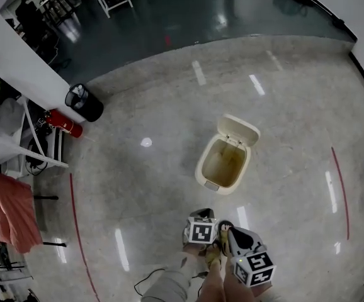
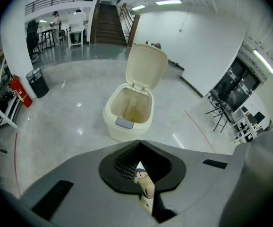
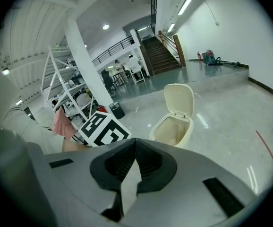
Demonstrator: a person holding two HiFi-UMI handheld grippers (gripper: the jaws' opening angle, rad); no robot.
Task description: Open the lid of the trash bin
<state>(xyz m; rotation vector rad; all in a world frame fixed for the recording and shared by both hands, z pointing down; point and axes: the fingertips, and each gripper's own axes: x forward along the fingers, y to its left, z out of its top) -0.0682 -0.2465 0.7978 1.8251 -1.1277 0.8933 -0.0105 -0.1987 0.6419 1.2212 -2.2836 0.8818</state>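
A cream trash bin (image 1: 223, 162) stands on the polished floor with its lid (image 1: 240, 129) tipped up and back, so the stained inside shows. It also appears in the left gripper view as bin (image 2: 128, 112) and raised lid (image 2: 147, 65), and in the right gripper view as bin (image 3: 173, 129). Both grippers are held close to the person's body, well short of the bin. The left gripper (image 1: 202, 214) (image 2: 139, 143) is shut with nothing held; a fingertip shows behind its jaws. The right gripper (image 1: 227, 228) (image 3: 135, 141) is shut and empty too.
A black waste basket (image 1: 84, 102) and a red fire extinguisher (image 1: 64, 123) sit by a white pillar at the left. A white rack (image 1: 18, 143) with pink cloth (image 1: 9, 212) lines the left edge. Red floor lines (image 1: 341, 187) run at both sides. A dark cable (image 1: 147, 279) lies near the person's feet.
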